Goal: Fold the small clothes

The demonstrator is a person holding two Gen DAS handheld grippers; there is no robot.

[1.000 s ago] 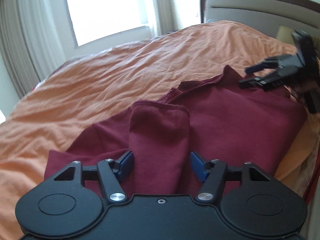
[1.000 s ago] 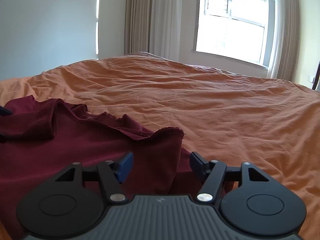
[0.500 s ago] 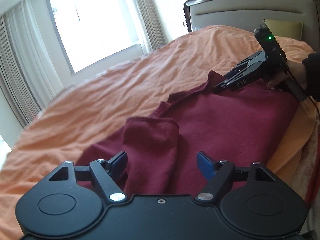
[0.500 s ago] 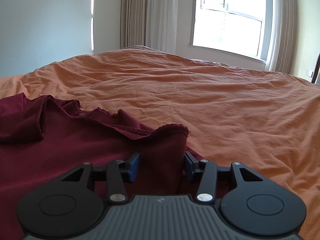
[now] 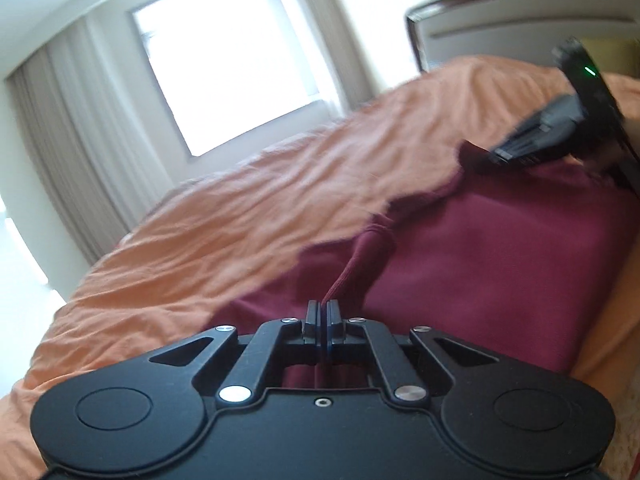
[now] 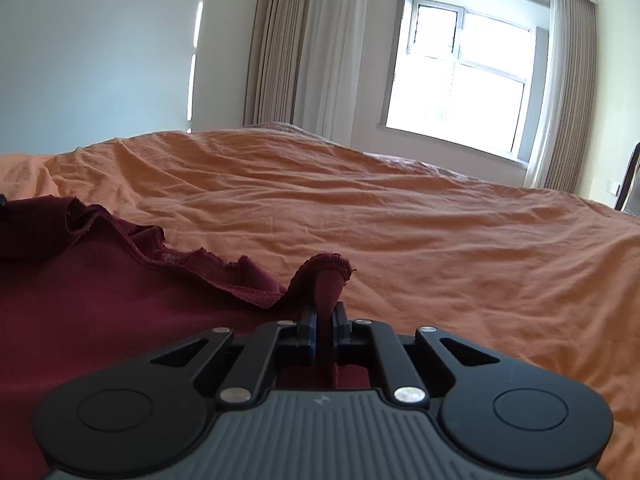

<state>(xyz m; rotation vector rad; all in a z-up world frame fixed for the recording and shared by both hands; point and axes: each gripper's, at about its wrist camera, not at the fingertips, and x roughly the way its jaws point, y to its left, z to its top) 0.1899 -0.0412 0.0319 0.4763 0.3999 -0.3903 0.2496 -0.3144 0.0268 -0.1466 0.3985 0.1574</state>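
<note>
A maroon shirt (image 5: 500,248) lies spread on the orange bed cover (image 5: 240,208). My left gripper (image 5: 321,312) is shut on a bunched sleeve (image 5: 360,264) of it, which rises in a ridge from the pads. At the shirt's far corner the right gripper (image 5: 504,156) appears in the left wrist view, blurred. In the right wrist view the right gripper (image 6: 325,316) has its jaws closing, with a raised fold (image 6: 330,276) of the shirt's edge pinched between the pads. The rest of the shirt (image 6: 100,288) lies flat to its left, its hem rippled.
The orange bed cover (image 6: 440,240) stretches wide beyond the shirt. A headboard (image 5: 520,28) and a pillow (image 5: 612,52) stand at the back right in the left wrist view. A bright window (image 6: 460,84) with curtains (image 6: 300,40) lies past the bed.
Both grippers have closed on the shirt: the left on the sleeve that lay between its open jaws, the right on the edge fold. The left view has tilted.
</note>
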